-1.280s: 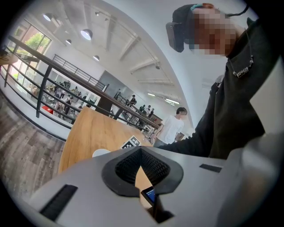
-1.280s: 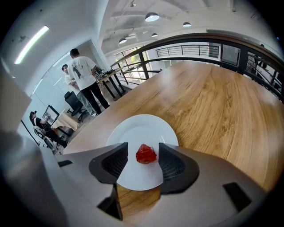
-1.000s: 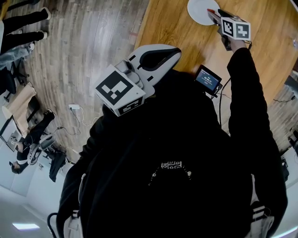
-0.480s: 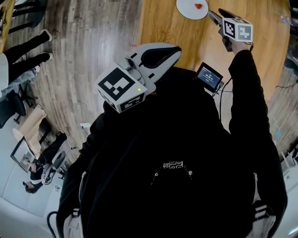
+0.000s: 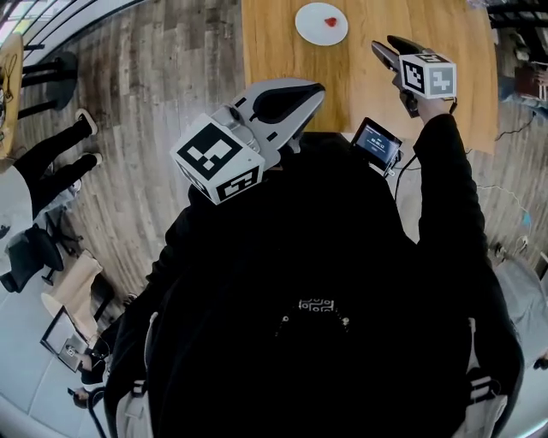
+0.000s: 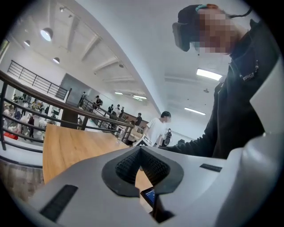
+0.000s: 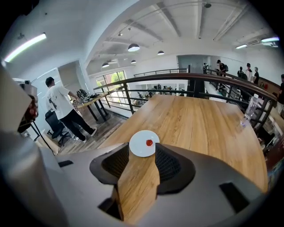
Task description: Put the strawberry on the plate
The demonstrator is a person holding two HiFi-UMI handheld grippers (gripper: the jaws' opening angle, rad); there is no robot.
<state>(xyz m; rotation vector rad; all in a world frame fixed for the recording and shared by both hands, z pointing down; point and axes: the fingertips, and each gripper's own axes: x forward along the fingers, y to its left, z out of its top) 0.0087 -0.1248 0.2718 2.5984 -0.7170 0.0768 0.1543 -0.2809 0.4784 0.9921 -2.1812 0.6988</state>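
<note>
One strawberry (image 5: 330, 20) sits on white plate (image 5: 306, 23), far tabletop (image 5: 274, 51); right tool (image 5: 385, 43) spread, empty; left tool (image 6: 140, 149) pressed together.

Open mezzanine-type hall: white walls, white beamed ceiling (image 7: 177, 26) with round pendant lamps (image 7: 134, 47) and strip lights (image 7: 24, 46), windows (image 7: 111, 80) at the far end. Long light-wood table (image 7: 208, 128) runs up to a dark metal railing (image 7: 177, 76); the floor (image 5: 171, 68) is grey-brown wood planks. Smaller desk (image 7: 91, 101) and black office chair (image 7: 53, 125) sit off to the side in the right gripper view.
</note>
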